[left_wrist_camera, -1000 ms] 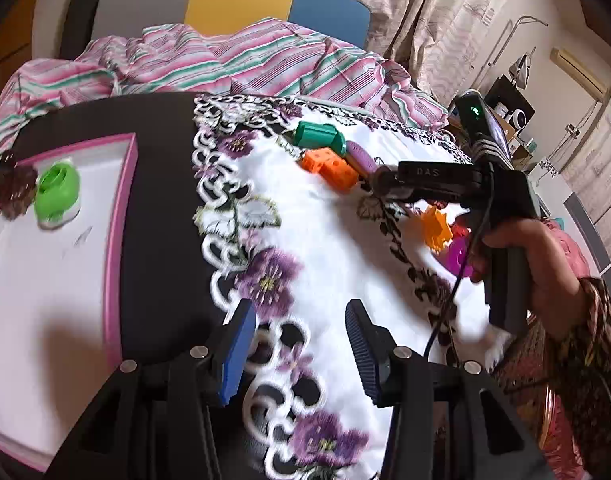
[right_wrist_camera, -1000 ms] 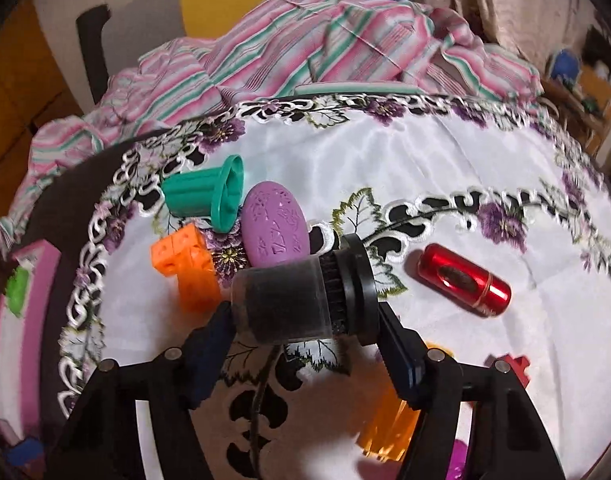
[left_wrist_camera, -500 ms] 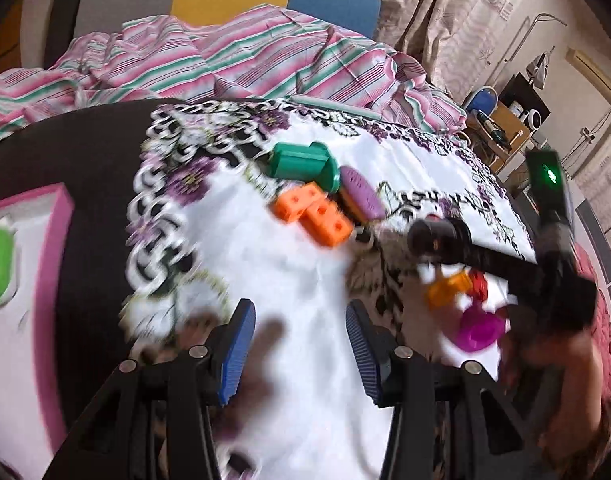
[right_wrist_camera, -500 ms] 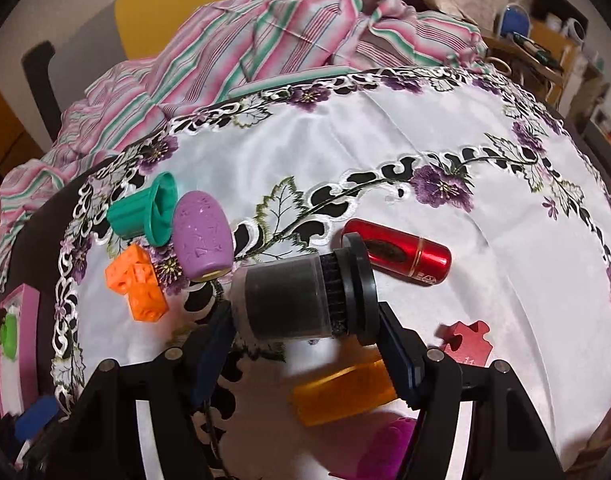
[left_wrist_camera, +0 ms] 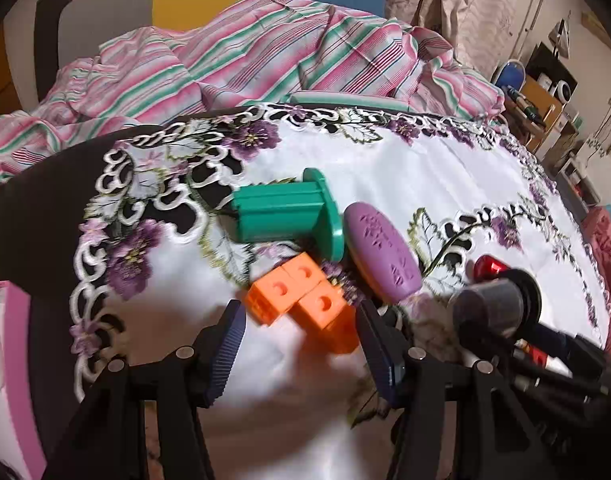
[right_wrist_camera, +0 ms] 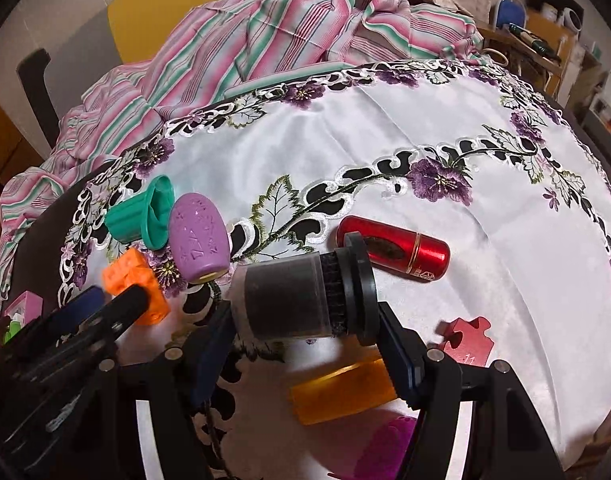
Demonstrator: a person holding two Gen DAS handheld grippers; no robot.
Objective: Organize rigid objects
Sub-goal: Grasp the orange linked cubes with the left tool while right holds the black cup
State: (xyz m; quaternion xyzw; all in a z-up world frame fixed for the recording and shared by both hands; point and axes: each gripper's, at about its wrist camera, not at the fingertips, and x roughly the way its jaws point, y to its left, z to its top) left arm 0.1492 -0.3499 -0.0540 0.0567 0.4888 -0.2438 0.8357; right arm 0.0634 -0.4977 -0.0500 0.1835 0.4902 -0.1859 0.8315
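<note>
Between the left tool's (left_wrist_camera: 299, 342) widening pads, on the tabletop (left_wrist_camera: 425, 176): orange block cluster (left_wrist_camera: 301, 300), not yet gripped, long axis running ten to four o'clock. At three o'clock, right tool (right_wrist_camera: 305, 344) clamped on a dark flanged cylinder (right_wrist_camera: 301, 292).

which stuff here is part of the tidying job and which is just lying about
Part of the job:
- orange plastic block piece, between the opening left claw
- dark cylindrical jar with black ribbed lid, held by the right claw
- green flanged plastic tube
- purple embossed oval
- shiny red metal capsule
- pink-rimmed white tray

Just lying about:
- striped pink-and-green cloth
- embroidered white tablecloth
</note>
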